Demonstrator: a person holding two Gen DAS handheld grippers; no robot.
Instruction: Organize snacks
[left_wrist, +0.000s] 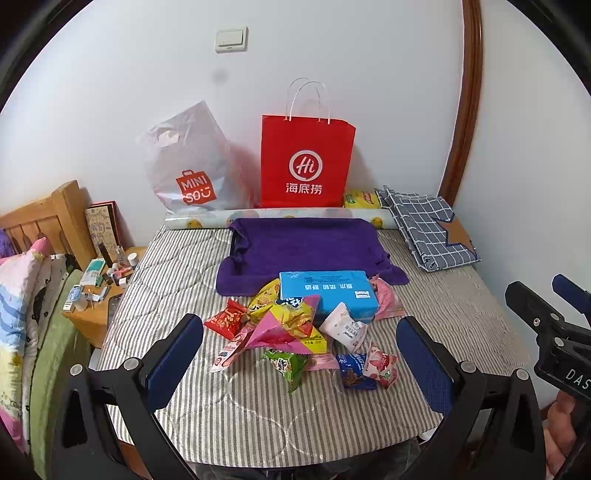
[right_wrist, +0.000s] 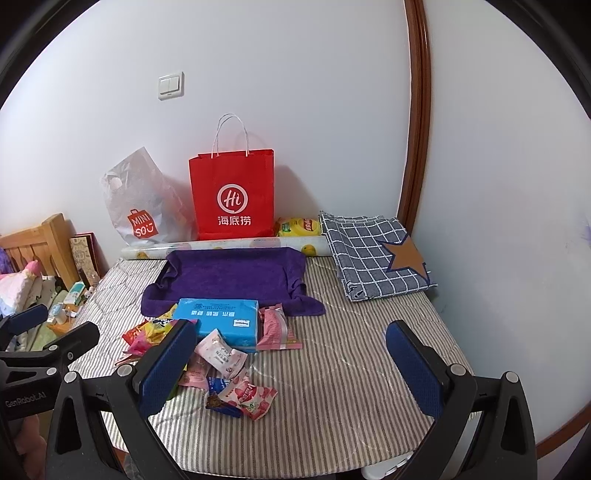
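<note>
Now snack pile (left_wrist: 291, 332) between spread left gripper (left_wrist: 299, 354) fingers, untouched.

The left tongs (left_wrist: 299, 354) hang wide apart, holding nothing, above a striped tabletop (left_wrist: 207, 406). Between their blue pads (left_wrist: 173, 350) lies a heap of snack packets (left_wrist: 291, 332), touching a blue tissue pack (left_wrist: 327, 293) just beyond. Farther off sits a purple towel (left_wrist: 306, 245). Against the far wall stand a red paper bag (left_wrist: 306, 162) and a grey plastic bag (left_wrist: 192, 162) to its left. The right tongs (left_wrist: 550, 299) show at the right edge.
</note>
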